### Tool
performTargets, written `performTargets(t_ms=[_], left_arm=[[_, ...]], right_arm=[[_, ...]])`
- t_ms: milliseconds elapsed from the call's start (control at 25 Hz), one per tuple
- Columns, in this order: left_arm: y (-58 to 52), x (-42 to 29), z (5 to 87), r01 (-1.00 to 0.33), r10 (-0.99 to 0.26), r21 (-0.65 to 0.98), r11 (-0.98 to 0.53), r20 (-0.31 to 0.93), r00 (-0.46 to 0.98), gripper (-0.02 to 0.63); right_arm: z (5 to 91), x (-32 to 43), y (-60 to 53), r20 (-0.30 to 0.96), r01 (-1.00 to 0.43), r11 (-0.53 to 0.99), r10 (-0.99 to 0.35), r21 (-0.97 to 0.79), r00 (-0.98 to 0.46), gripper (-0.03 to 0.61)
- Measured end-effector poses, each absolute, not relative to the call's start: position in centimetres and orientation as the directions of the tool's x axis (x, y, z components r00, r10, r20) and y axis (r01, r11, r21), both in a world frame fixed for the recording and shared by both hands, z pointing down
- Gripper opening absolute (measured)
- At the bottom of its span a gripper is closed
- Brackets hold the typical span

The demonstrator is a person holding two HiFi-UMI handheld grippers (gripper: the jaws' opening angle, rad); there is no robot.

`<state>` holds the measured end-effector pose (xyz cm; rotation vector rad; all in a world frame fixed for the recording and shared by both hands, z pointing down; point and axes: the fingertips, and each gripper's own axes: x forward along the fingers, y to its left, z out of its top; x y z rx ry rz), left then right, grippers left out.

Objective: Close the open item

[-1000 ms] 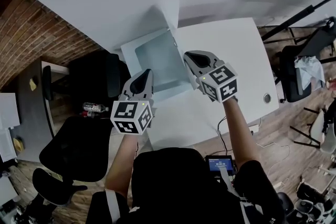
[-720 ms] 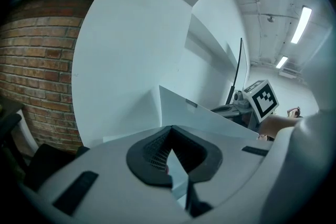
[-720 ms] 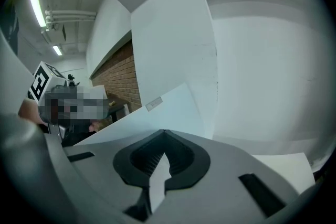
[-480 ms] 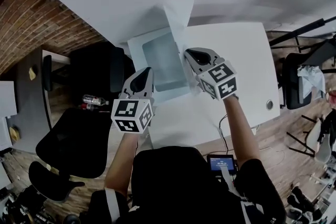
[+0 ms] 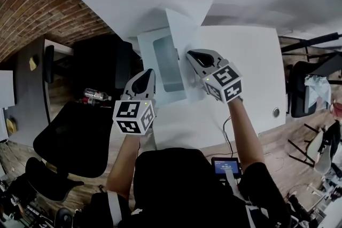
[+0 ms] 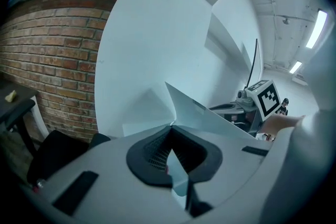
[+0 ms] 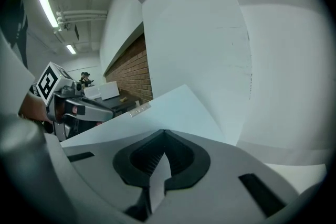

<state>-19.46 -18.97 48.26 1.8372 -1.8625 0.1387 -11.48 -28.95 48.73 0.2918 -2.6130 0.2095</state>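
1. The lid (image 5: pixel 180 34) is swinging down over the box (image 5: pixel 147 45). It is standing steeper than half a second ago, and far steeper than a second ago.
2. The pale blue opening (image 5: pixel 164 64) is narrowing. It was a wide square a second ago, and now only a slim strip is showing.
3. The right gripper (image 5: pixel 193 57) is sitting on the lid's outer face. Its jaws are clenched together, nothing is between them, and the tips are right at the white panel.
4. The left gripper (image 5: pixel 145 76) is hovering on the opening side, just beside the box's near edge. Its jaws are also pressed together and empty.
5. Both grippers are holding almost the same spots in the head view as in the earlier frames; the lid and the room around them are what is shifting.
6. The lid is rising tilted between the two grippers, and each gripper view is showing the other gripper beyond its edge.
7. The white top (image 5: pixel 243 61) is lying to the lid's right, and a black chair (image 5: pixel 80 139) is standing at the left.
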Motion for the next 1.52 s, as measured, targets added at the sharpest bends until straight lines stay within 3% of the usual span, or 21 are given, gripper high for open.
performTargets(t_ms=[1520], left_arm=[[-16.5,-24.1,57.6,-0.903,-0.839,0.371,0.216,0.543,0.022,0.011]], right_arm=[[57.3,-18.0,-23.9,0.651,-0.048,0.992,0.037,-0.113,-0.758,0.037]])
